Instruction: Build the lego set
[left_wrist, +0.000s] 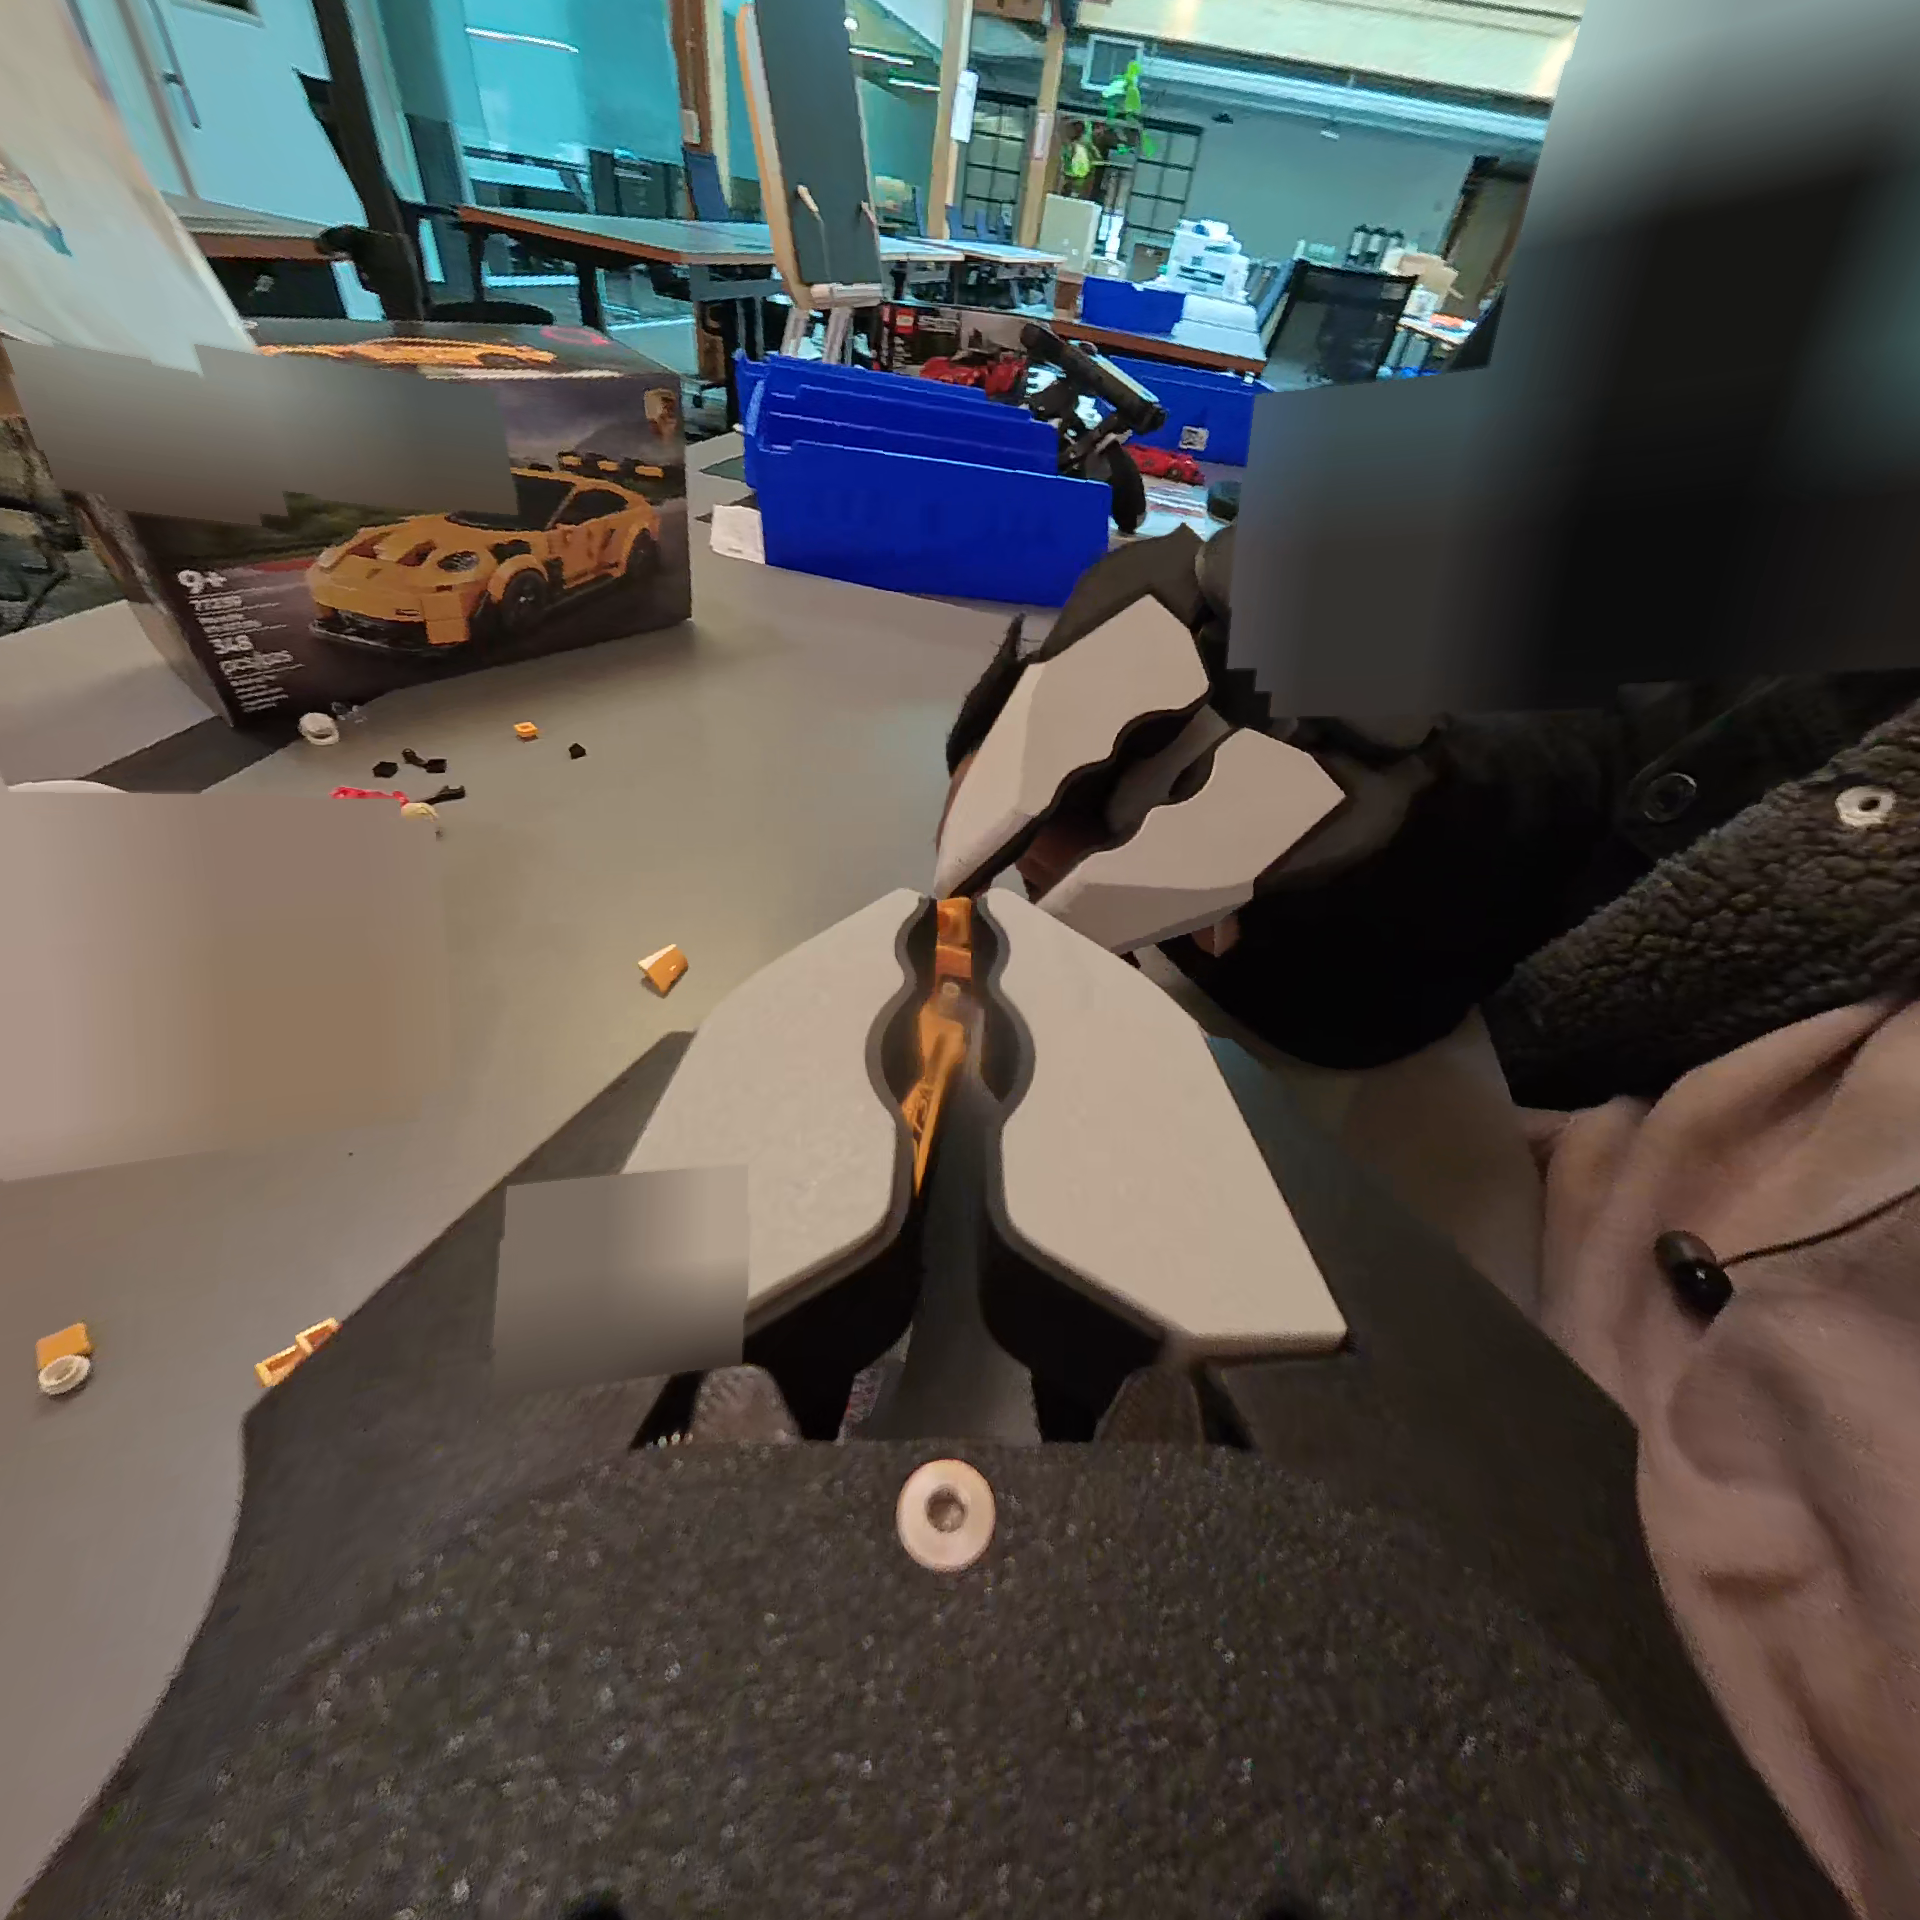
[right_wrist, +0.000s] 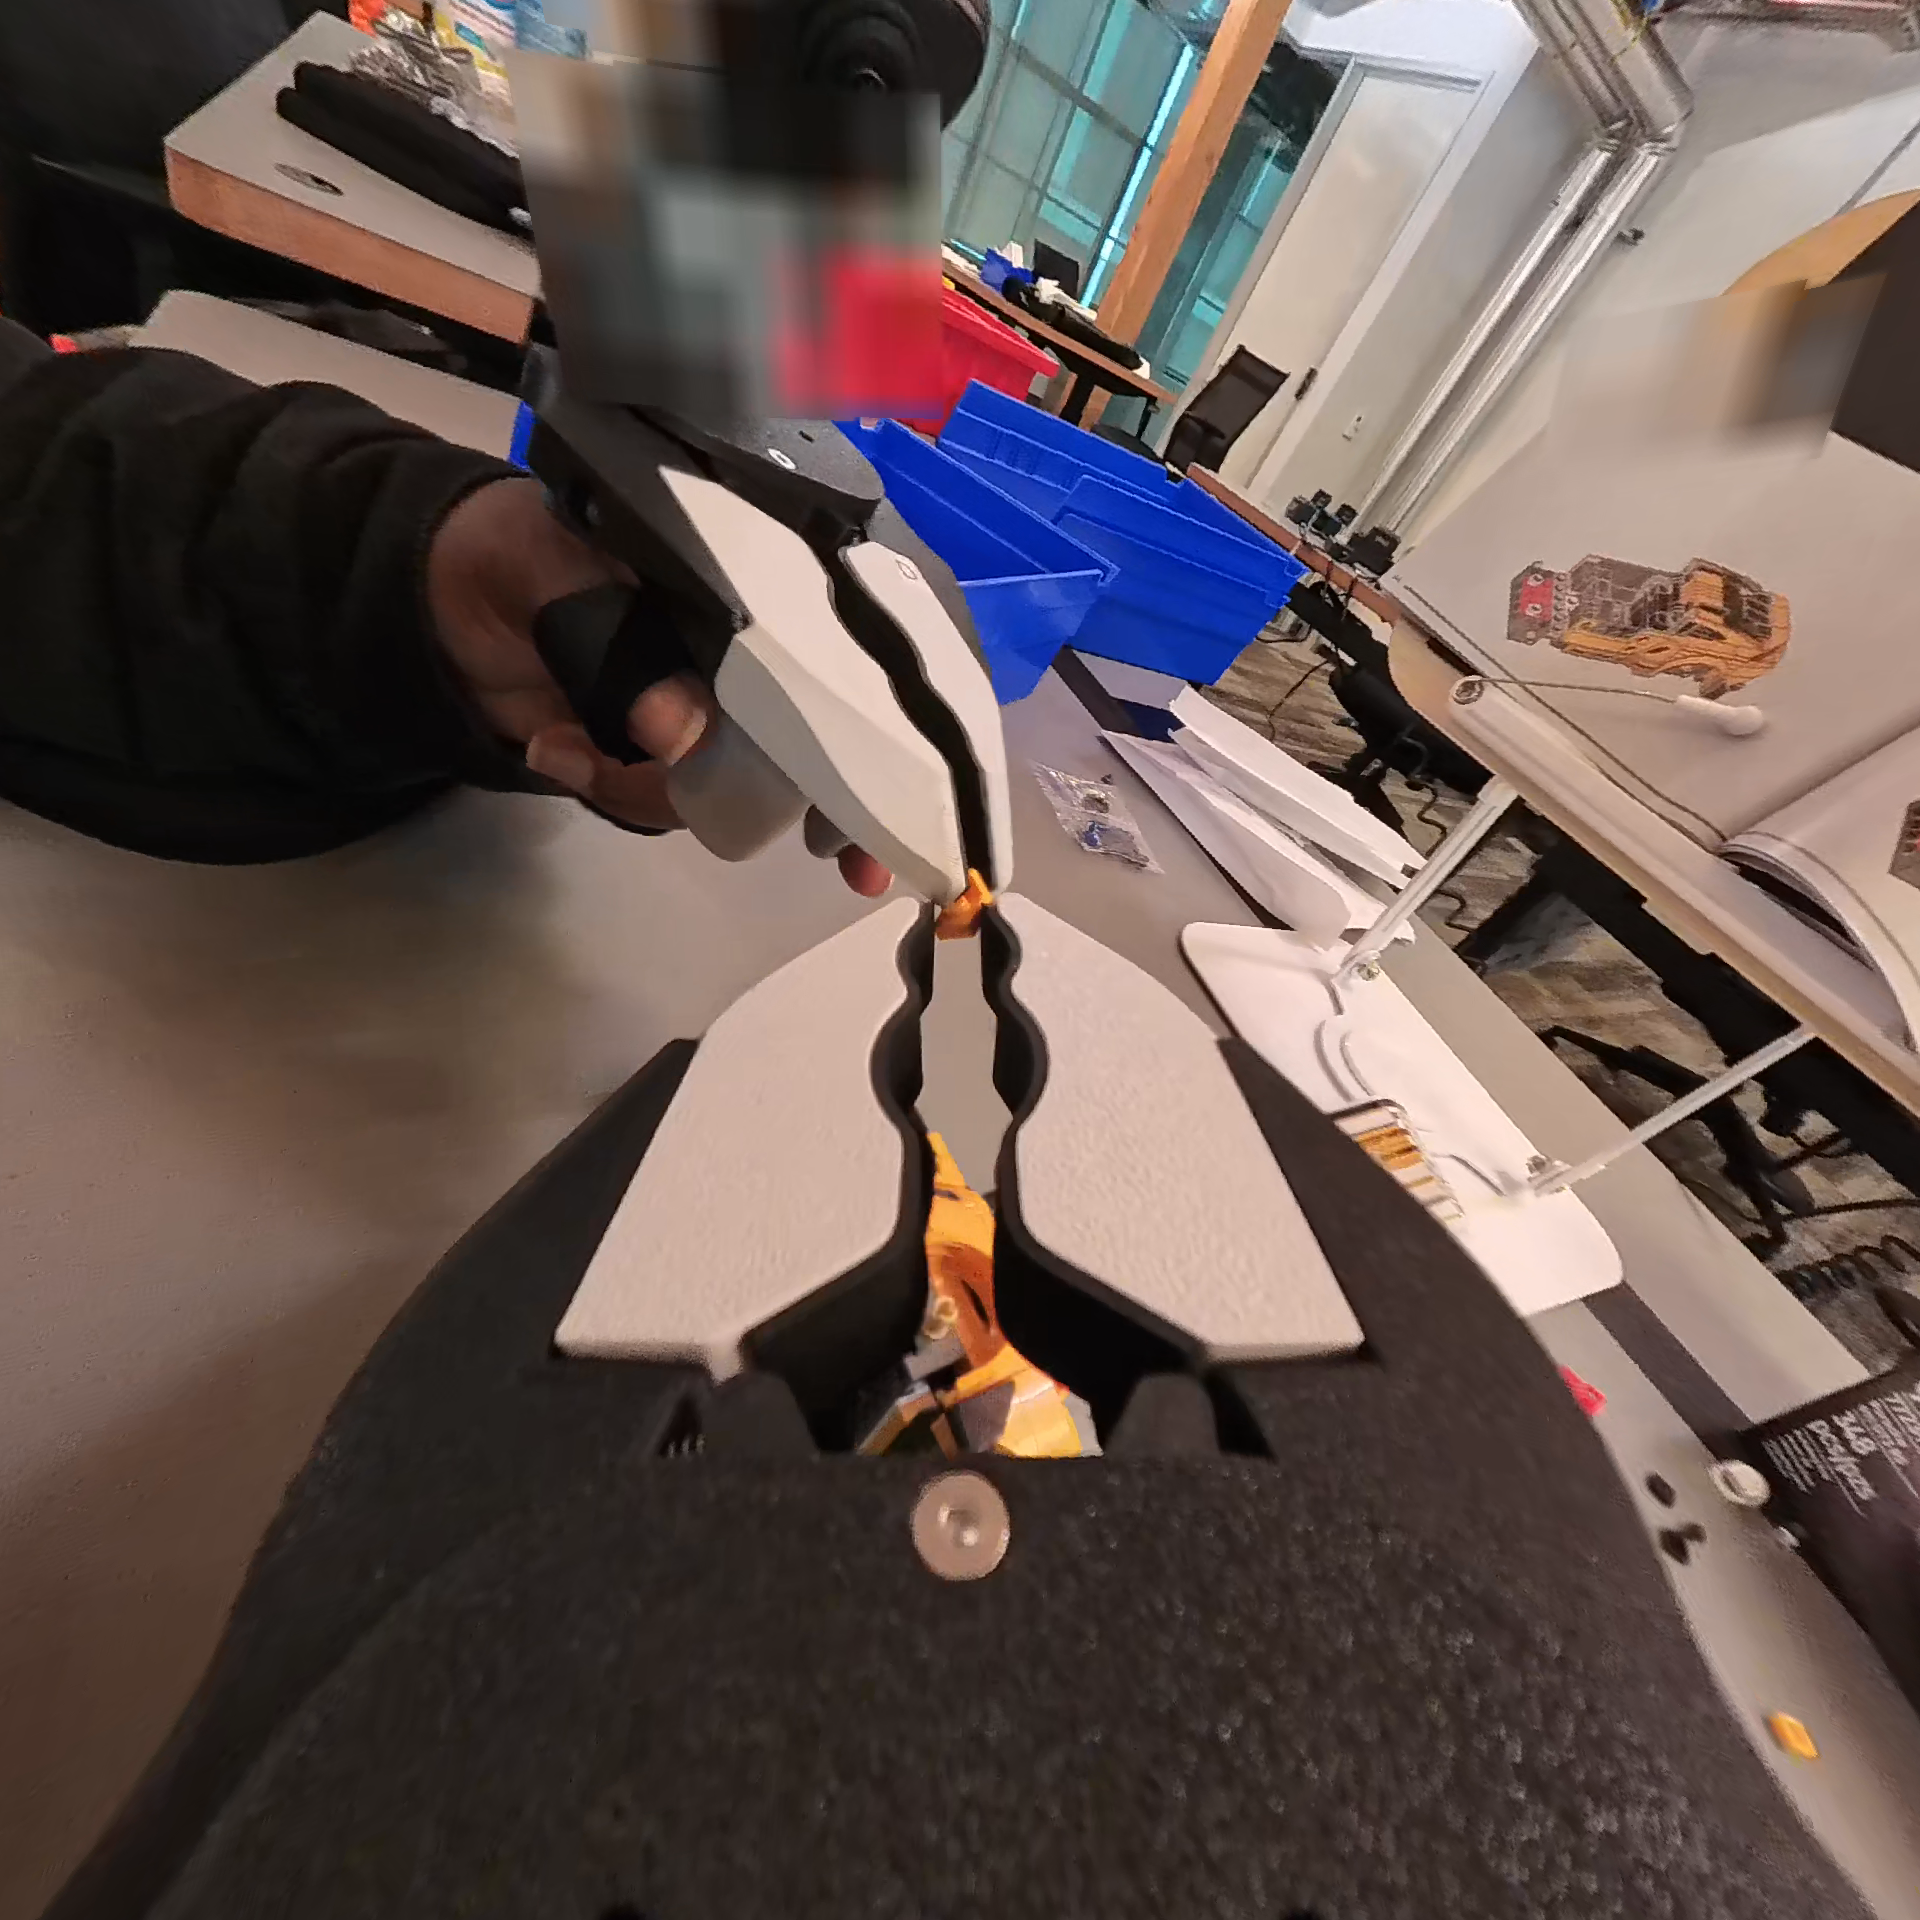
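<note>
Tongs meet tip to tip above the tabletop (left_wrist: 727, 748): left tongs (left_wrist: 954, 914) and right tongs (right_wrist: 961, 914) both pinch one small orange brick piece (right_wrist: 964, 906). I would keep both grips steady and aligned.

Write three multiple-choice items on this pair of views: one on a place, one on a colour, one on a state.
1. Where is the car box? A: on the grey table. B: on the floor. C: on a chair.
2. What colour is the piece at the fingertips? A: green. B: orange. C: purple.
3. How do the two tools stand? A: far apart. B: one lies flat on the table. C: their tips meet at one piece.

Answers:
1 A: the box rests on the tabletop.
2 B: both views show it orange.
3 C: the left hand-held gripper and the right hand-held gripper both reach that piece.
</note>
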